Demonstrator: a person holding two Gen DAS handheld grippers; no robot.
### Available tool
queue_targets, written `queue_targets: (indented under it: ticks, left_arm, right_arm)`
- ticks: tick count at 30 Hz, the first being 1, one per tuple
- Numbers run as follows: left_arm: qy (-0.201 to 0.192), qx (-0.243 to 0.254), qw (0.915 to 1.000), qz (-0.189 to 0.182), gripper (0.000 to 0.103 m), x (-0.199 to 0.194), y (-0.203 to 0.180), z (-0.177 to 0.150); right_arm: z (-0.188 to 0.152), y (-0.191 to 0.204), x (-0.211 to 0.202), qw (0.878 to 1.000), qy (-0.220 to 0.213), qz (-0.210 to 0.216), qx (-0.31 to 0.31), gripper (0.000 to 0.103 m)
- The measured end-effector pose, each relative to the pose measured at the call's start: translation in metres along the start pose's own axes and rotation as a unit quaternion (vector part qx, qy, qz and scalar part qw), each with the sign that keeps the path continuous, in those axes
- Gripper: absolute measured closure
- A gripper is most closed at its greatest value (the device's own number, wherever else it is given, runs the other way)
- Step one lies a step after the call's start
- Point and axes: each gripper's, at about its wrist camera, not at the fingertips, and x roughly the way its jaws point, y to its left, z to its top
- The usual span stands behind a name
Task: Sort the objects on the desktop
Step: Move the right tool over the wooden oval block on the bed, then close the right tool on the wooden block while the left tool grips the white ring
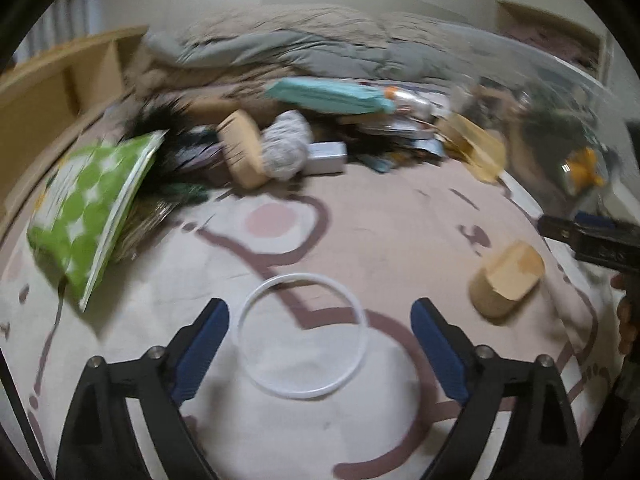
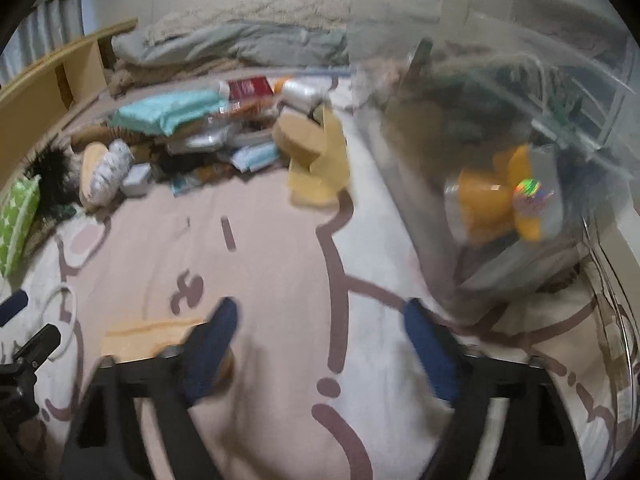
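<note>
Left gripper (image 1: 320,340): my jaws stand wide open and hold nothing. The white ring (image 1: 302,335) lies flat on the patterned blanket (image 1: 380,220), right between my two fingers.

Right gripper (image 2: 320,344): also wide open, nothing between the pads. A tan cardboard roll (image 1: 506,278) lies just beside its left finger, low in the right wrist view and partly hidden.

Clear bin (image 2: 500,160): it stands to my right, with yellow things inside. I judge it is the place where the objects go.

Pile (image 1: 280,140): many unsorted things wait at the far side, among them a green dotted bag (image 1: 92,208) and a teal pouch (image 1: 328,94).

Risk, ring: it is thin and lies flat on soft cloth. If I close on it from outside, I think it can bend, tip up or spring away, or my pads can catch the blanket with it.

Risk, blur: both views are smeared, so my aim may be less exact than it looks.

Risk, roll: it lies on its side and may roll away if my right finger pushes it.

Risk, two grippers: they work near each other, so they could collide.
</note>
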Motion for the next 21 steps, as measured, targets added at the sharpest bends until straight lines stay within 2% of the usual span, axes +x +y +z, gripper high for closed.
queue_targets:
  ticks: [2,5,8,11,14,21]
  left_arm:
    - [0.009,-0.021,0.9997,-0.007,0.004,0.002,0.008,0.000]
    - [0.025,-0.028,0.9992,-0.014,0.001,0.006,0.013,-0.003]
    - [0.037,-0.014,0.9992,0.004,0.001,0.012,0.010,-0.006]
    - [0.050,-0.009,0.9987,0.000,0.001,0.021,0.008,-0.008]
    - [0.062,-0.001,0.9980,0.011,0.001,0.031,0.006,-0.009]
    - [0.064,-0.023,0.9977,0.008,0.000,0.038,0.012,-0.007]
  right_arm:
    - [0.001,0.002,-0.002,1.000,-0.007,0.021,-0.001,0.011]
    - [-0.002,0.012,-0.003,0.999,-0.004,0.045,-0.012,0.000]
    - [-0.006,0.023,-0.005,0.998,0.001,0.060,-0.031,0.000]
    - [-0.010,0.034,-0.006,0.996,0.005,0.070,-0.047,0.000]
    - [-0.016,0.044,-0.005,0.995,0.012,0.077,-0.060,0.000]
    - [-0.024,0.062,-0.002,0.992,0.022,0.099,-0.078,0.000]
